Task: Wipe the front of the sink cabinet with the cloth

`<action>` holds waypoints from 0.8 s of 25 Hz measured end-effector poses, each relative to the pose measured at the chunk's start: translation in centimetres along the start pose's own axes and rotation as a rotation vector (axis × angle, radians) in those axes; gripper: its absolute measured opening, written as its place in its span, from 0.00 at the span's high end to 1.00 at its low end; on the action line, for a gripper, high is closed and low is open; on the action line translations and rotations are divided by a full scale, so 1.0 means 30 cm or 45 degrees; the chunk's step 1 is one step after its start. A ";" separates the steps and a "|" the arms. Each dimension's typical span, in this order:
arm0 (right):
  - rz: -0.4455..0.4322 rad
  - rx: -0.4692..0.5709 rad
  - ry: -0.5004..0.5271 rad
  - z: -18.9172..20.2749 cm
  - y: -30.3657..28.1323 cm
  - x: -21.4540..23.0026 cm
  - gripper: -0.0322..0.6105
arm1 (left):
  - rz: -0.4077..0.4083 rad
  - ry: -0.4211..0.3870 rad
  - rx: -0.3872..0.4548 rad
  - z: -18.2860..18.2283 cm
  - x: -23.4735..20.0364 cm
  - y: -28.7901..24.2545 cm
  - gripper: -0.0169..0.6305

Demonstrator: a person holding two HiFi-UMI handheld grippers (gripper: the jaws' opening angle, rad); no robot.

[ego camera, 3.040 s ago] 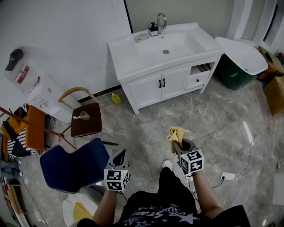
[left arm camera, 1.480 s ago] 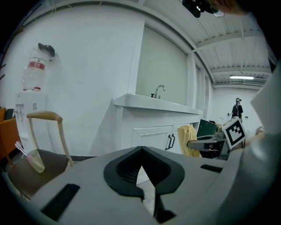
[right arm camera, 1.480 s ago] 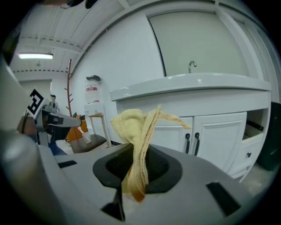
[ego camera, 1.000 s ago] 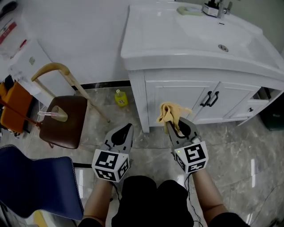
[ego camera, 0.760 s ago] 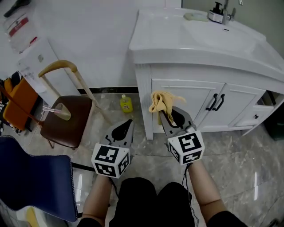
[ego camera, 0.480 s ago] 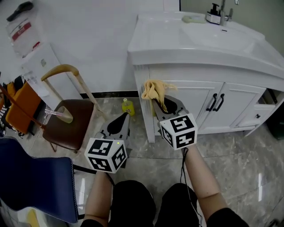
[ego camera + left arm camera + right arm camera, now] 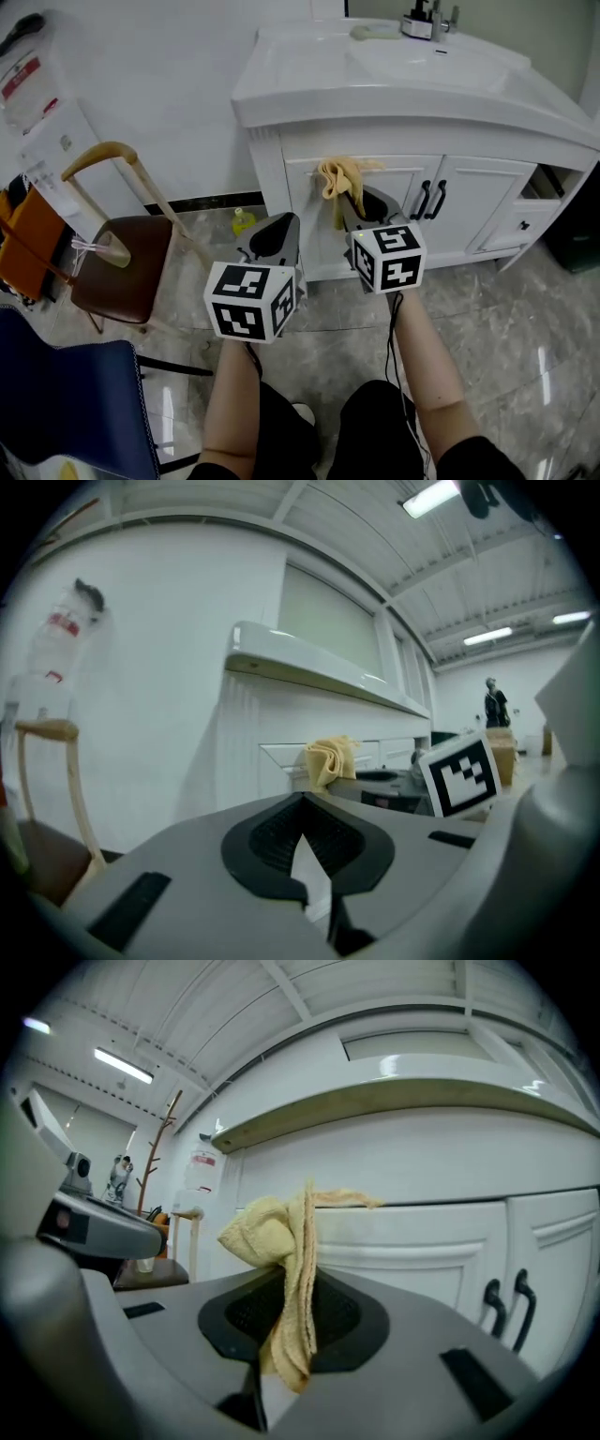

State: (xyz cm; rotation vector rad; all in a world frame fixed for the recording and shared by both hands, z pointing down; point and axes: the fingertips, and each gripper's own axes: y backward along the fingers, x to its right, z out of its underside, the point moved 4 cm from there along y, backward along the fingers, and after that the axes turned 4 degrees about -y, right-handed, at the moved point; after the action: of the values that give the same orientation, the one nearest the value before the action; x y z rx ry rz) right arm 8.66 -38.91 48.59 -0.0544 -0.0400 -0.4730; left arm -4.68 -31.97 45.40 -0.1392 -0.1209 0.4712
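A: Gripping what, was the right gripper (image 7: 349,204)?
B: The yellow cloth (image 7: 338,176), pinched between its jaws, up at the left door (image 7: 401,183) of the sink cabinet (image 7: 469,202); touching, I couldn't tell.
A: And the left gripper (image 7: 281,232)?
B: Jaws together, empty, nearer and left.

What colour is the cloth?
Pale yellow. The cloth shows best in the right gripper view.

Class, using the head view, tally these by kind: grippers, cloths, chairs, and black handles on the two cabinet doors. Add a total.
Grippers: 2 (left gripper, right gripper)
Cloths: 1 (cloth)
Chairs: 2 (brown chair, blue chair)
Door handles: 2 (left handle, right handle)
Total: 7
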 end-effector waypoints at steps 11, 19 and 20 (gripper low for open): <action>0.360 0.029 -0.155 0.028 0.194 0.376 0.82 | 0.129 0.090 0.039 0.015 0.041 -0.074 0.95; 0.221 0.028 -0.131 0.045 0.209 0.246 0.82 | 0.127 0.008 -0.060 0.053 0.000 -0.068 0.95; 0.178 0.025 -0.126 0.053 0.198 0.205 0.82 | 0.113 -0.001 -0.062 0.059 -0.014 -0.056 0.95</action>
State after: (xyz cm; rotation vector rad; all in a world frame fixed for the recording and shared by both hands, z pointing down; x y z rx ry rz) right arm 16.79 -36.31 50.24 -0.0606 -0.1372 -0.3297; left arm -4.57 -33.47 47.37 -0.1925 -0.1276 0.5575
